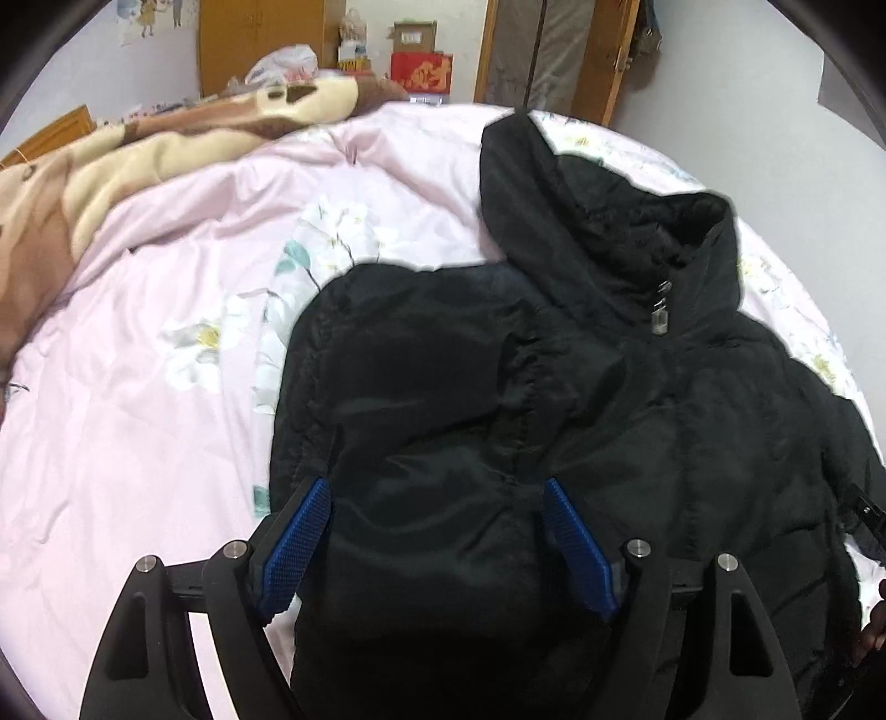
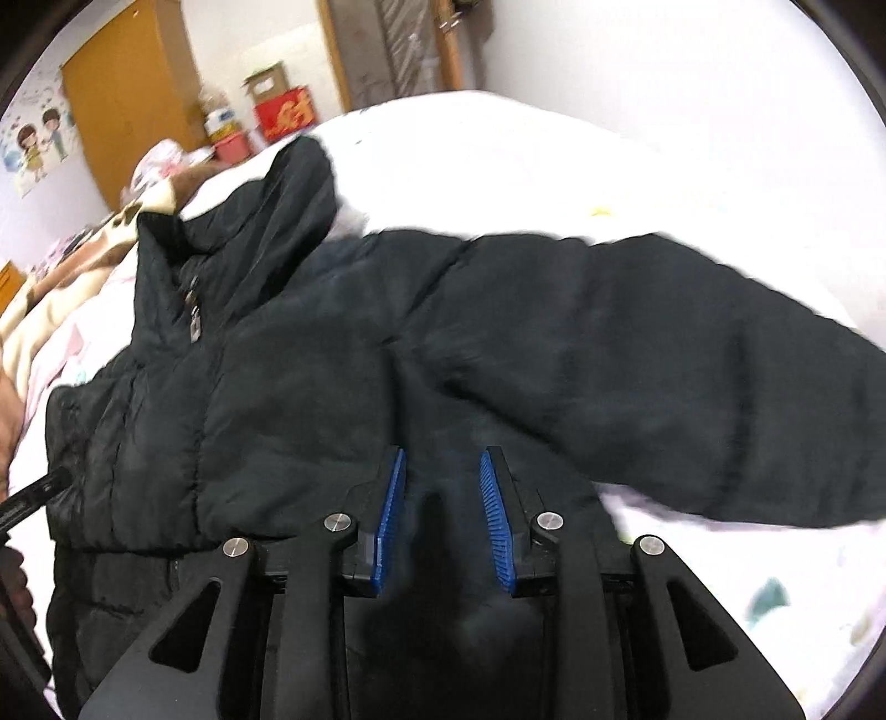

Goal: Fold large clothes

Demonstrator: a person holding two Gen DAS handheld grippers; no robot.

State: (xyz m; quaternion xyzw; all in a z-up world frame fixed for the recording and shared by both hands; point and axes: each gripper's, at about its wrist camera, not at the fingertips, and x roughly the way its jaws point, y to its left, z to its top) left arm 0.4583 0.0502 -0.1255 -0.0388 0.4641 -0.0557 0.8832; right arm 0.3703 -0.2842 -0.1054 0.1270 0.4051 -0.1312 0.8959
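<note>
A black hooded puffer jacket lies front up on a pink floral bed cover, zip closed, hood toward the far side. In the left wrist view one sleeve is folded over the chest. My left gripper is open, its blue pads on either side of that folded sleeve. In the right wrist view the jacket has its other sleeve stretched out to the right over the bed. My right gripper is open just above the jacket body near that sleeve's base, holding nothing.
A beige and brown blanket is bunched at the far left of the bed. Wooden cabinets, red boxes and a doorway stand beyond the bed. The bed cover shows right of the jacket.
</note>
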